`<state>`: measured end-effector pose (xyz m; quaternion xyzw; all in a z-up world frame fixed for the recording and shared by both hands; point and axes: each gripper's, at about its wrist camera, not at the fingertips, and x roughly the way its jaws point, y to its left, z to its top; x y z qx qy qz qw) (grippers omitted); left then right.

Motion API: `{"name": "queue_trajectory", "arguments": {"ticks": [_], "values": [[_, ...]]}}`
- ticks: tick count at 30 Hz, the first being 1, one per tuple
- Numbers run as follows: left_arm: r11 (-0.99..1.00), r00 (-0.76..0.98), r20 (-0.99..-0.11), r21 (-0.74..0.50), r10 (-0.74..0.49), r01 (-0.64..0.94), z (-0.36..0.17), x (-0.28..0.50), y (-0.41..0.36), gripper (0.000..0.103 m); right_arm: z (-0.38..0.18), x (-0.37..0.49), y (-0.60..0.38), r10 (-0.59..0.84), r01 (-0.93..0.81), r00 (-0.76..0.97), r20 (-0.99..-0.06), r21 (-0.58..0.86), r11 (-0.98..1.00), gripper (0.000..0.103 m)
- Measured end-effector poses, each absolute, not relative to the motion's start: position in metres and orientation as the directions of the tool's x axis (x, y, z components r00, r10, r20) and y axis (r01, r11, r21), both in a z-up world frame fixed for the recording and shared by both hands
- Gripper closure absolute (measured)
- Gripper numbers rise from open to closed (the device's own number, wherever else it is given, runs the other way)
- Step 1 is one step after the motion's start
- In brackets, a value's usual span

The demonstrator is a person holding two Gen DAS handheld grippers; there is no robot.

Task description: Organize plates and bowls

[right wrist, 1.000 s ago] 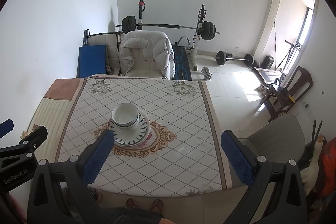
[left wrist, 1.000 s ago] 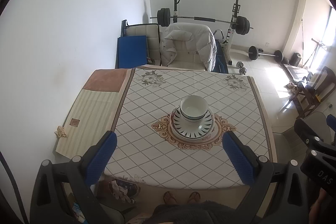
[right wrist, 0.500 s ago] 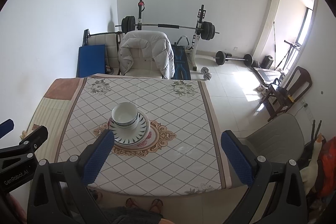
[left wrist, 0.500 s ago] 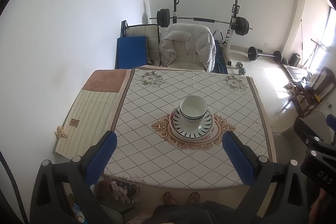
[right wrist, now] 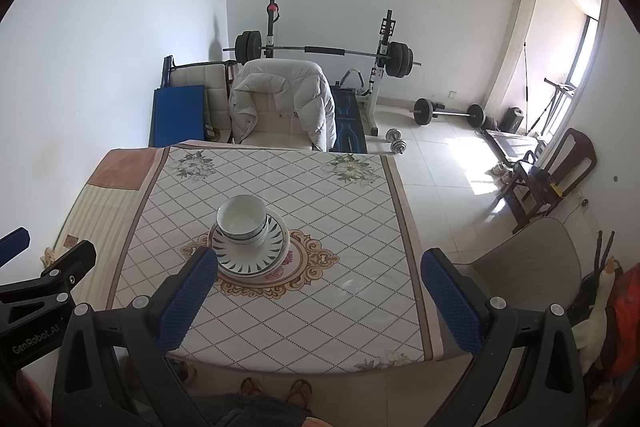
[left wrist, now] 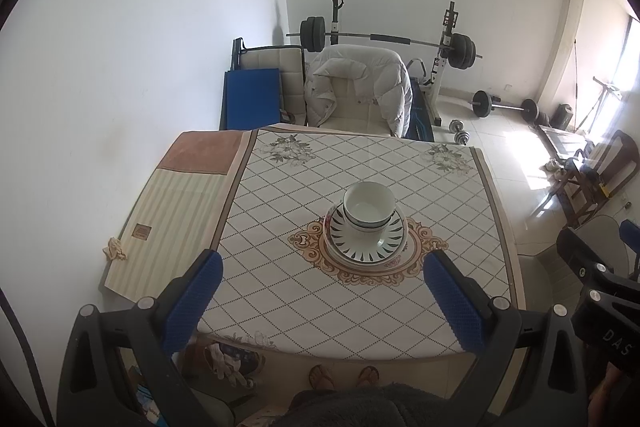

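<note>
White bowls [left wrist: 369,207] [right wrist: 242,218] are nested on stacked plates [left wrist: 372,245] [right wrist: 256,254] with a dark leaf-pattern rim, at the middle of the table [left wrist: 280,287] [right wrist: 340,291]. My left gripper [left wrist: 320,293] hangs high above the near table edge, open and empty, well short of the stack. My right gripper [right wrist: 318,293] is also open and empty, high over the table's near right part, with the stack ahead to its left.
A patterned cloth covers the table; a striped mat [left wrist: 168,219] lies along its left side. A chair with a white jacket [left wrist: 358,89] stands at the far edge. A weight bench [left wrist: 440,67], dumbbells and chairs fill the room behind. A person's sandalled feet [left wrist: 344,377] show below.
Both grippers have drifted only slightly; the stack of dishes has not moved and both grippers stay open.
</note>
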<state>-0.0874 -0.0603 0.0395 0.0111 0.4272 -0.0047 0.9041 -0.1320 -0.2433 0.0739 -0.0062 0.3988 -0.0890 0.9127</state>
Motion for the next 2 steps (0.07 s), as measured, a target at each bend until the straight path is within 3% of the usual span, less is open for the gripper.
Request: {"name": "queue_trajectory", "arguments": {"ticks": [2], "values": [[1.000,0.635,-0.772,0.016,0.002,0.017,0.0391,-0.0877,-0.0594,0.000,0.0732,-0.1313,-0.2423,-0.166,0.155,0.665,-0.728,-0.083,0.984,0.000]]}}
